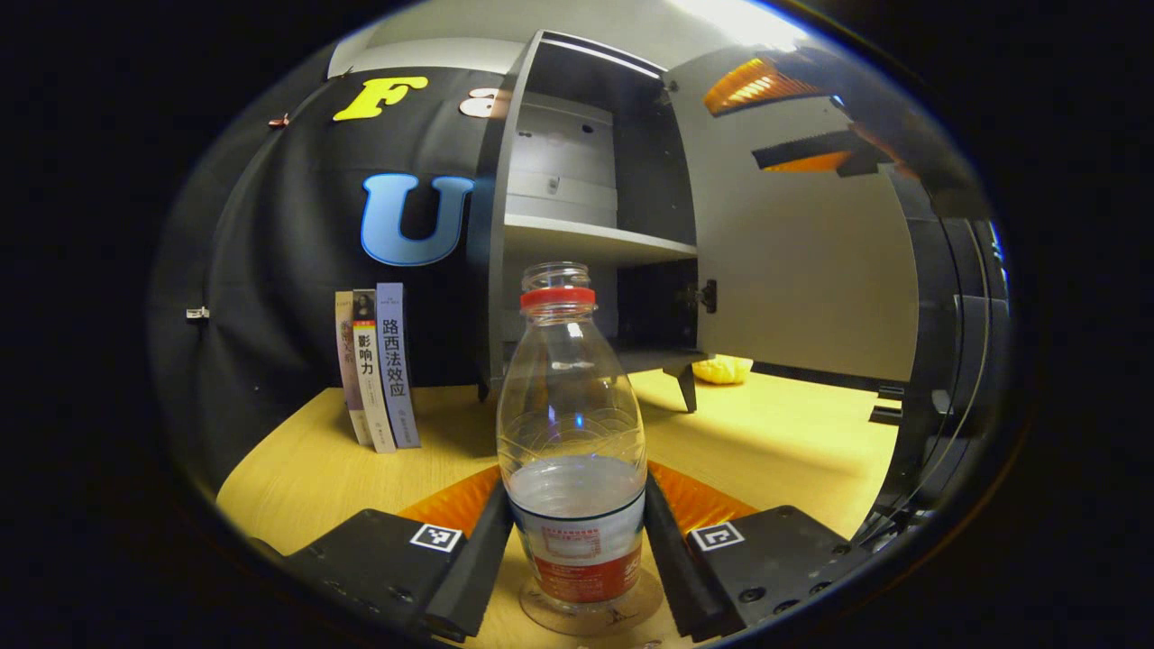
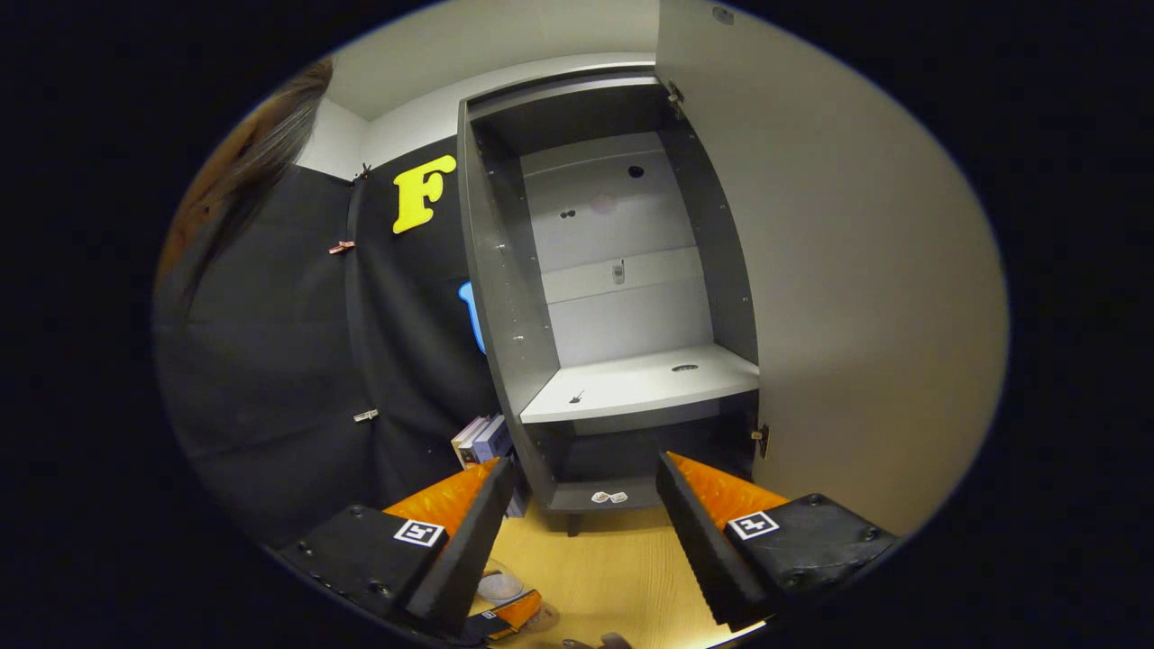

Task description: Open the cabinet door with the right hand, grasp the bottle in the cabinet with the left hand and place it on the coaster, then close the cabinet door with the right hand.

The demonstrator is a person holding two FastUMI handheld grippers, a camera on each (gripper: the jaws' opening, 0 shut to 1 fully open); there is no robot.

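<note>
A clear plastic bottle (image 1: 572, 424) with a red neck ring, no cap and some water stands upright on a round coaster (image 1: 622, 617) on the wooden table. My left gripper (image 1: 575, 482) is shut on it, one black finger against each side of its lower body. The grey cabinet (image 1: 577, 239) stands behind with its door (image 1: 793, 261) swung wide to the right. My right gripper (image 1: 811, 149) is up beside the door's upper part. In the right gripper view, that gripper (image 2: 584, 464) is open and holds nothing, facing the cabinet's shelf (image 2: 640, 383) with the door (image 2: 856, 297) to its right.
Three books (image 1: 374, 370) stand upright against the booth wall, left of the cabinet. A yellow thing (image 1: 721, 368) lies under the cabinet behind its leg. Bare tabletop (image 1: 775, 451) spreads to the right of the bottle. A person's hair (image 2: 261, 135) shows at the upper left.
</note>
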